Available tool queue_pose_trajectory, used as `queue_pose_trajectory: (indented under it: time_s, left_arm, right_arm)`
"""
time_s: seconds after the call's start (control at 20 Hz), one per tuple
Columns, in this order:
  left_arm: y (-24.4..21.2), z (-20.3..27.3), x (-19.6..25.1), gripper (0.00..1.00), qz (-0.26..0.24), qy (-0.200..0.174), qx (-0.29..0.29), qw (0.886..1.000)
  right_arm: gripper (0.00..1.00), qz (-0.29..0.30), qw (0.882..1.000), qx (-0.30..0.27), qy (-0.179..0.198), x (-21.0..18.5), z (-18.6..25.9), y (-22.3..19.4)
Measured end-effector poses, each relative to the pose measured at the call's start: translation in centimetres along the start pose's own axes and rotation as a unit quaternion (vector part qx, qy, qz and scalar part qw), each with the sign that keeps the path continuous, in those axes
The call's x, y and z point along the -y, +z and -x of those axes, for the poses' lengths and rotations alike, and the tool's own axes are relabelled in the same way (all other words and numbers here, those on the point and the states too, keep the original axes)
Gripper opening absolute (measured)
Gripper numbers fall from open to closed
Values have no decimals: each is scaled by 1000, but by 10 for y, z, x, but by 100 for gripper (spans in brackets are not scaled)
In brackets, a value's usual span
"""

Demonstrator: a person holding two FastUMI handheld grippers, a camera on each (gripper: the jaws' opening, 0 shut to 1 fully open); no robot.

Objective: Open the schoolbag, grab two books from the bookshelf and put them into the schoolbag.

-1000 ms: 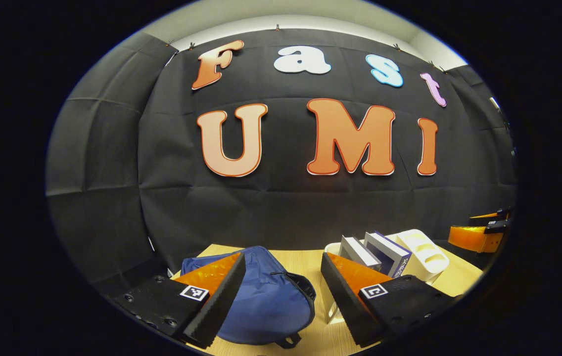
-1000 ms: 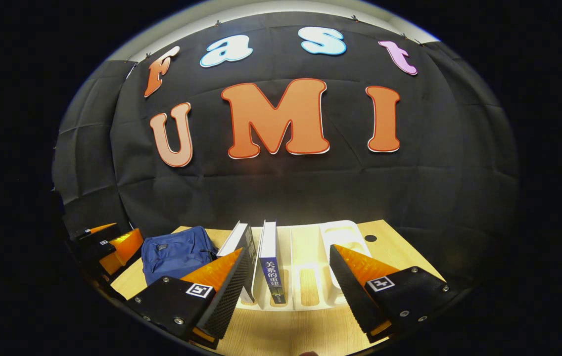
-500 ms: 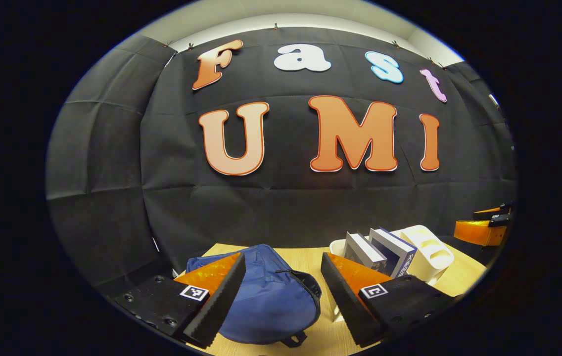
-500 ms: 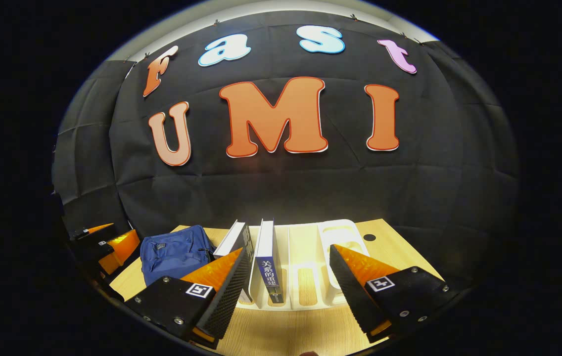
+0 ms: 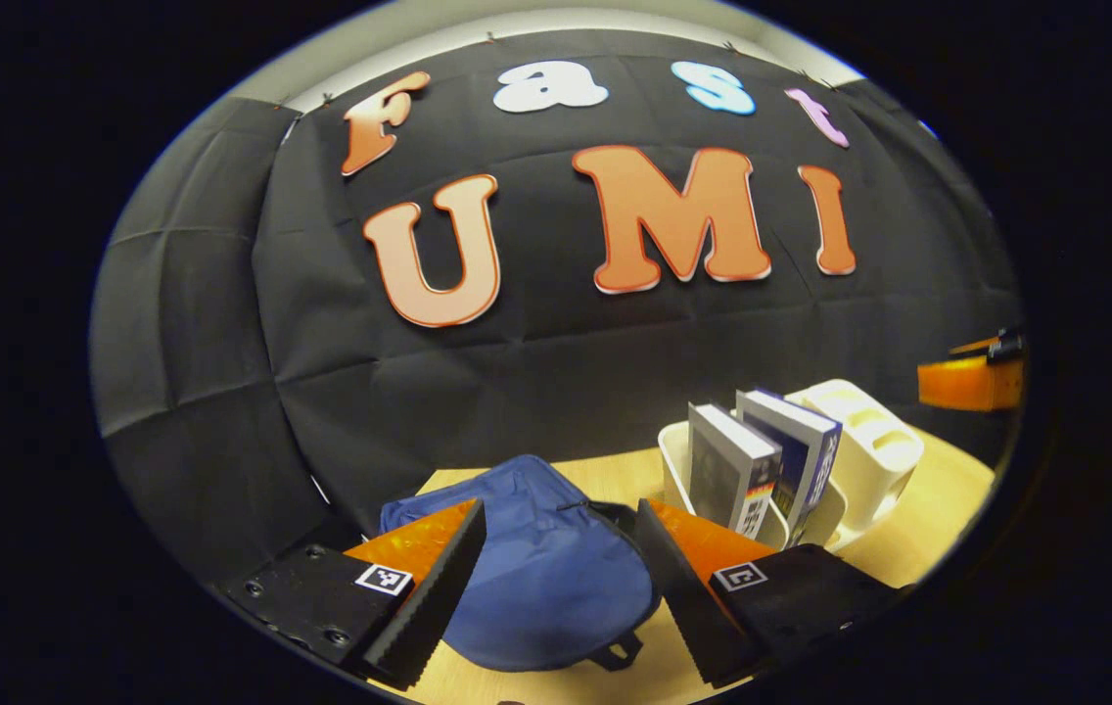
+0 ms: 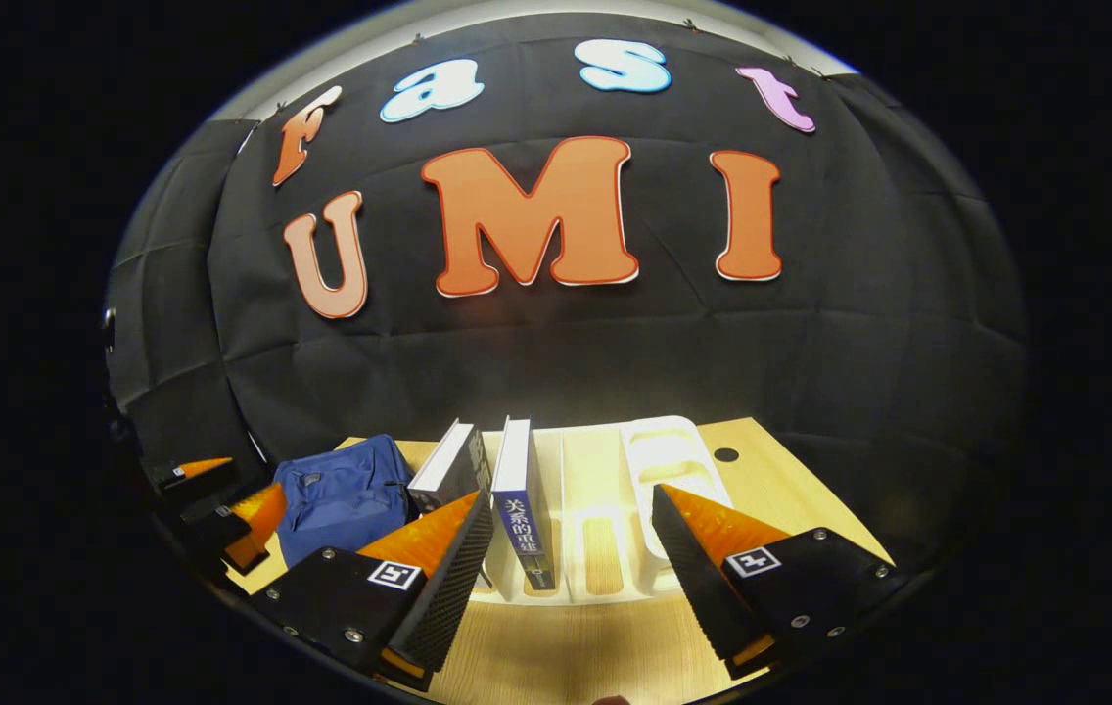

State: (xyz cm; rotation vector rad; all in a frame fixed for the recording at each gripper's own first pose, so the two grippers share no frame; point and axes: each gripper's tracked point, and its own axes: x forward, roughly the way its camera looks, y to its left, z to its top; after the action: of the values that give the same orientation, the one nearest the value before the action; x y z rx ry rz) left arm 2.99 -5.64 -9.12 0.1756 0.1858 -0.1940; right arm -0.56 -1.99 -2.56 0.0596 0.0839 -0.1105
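— So, what were the fingers doing?
— The left gripper had its fingers wide apart and held nothing. The blue schoolbag lay flat on the table right past them.
— And the other one?
— The right gripper was spread wide too, with nothing in it. The white bookshelf sat just ahead, with 2 books standing in its left slots.
— Where was the bag from there?
— Just beside the shelf, on the left.

Wooden table; black cloth wall
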Motion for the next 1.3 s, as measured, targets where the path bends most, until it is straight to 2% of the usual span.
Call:
queue_pose_trajectory:
  time_s: [0.05, 0.1, 0.15, 0.2, 0.25, 0.35, 0.5, 0.7, 0.8, 0.9, 1.1, 1.3]
  left_arm:
    - [-13, -2, 4, 95, -21, -5, -16, 1000]
    - [-27, -4, 11, 100, -42, -10, -29, 999]
    - [-39, -7, 18, 96, -62, -15, -39, 997]
    - [-50, -9, 23, 100, -82, -22, -49, 995]
    - [-59, -11, 28, 95, -100, -27, -57, 993]
    - [-81, -17, 42, 95, -136, -39, -72, 987]
    - [-121, -23, 53, 96, -204, -44, -123, 970]
    - [-158, -33, 60, 97, -267, -50, -168, 948]
    - [-176, -37, 58, 97, -284, -48, -196, 937]
    - [-191, -46, 53, 97, -287, -42, -217, 932]
    - [-201, -53, 46, 97, -291, -37, -239, 926]
    - [-203, -55, 44, 97, -268, -49, -260, 926]
  right_arm:
    - [97, -3, 1000, -5, -5, 5, 0, -3]
    - [97, -5, 1000, -9, -9, 10, 2, -6]
    - [97, -6, 1000, -12, -15, 15, 2, -9]
    - [97, -5, 1000, -16, -21, 21, 2, -12]
    - [97, -6, 999, -20, -27, 27, 3, -15]
    - [97, -10, 999, -26, -38, 39, 5, -18]
    - [97, -17, 998, -36, -55, 55, 8, -24]
    - [97, -22, 995, -49, -81, 82, 13, -34]
    - [97, -29, 994, -59, -91, 93, 16, -40]
    - [97, -35, 992, -66, -97, 100, 18, -44]
    - [97, -27, 991, -76, -106, 110, 20, -49]
    - [97, -33, 991, -84, -94, 103, 14, -53]
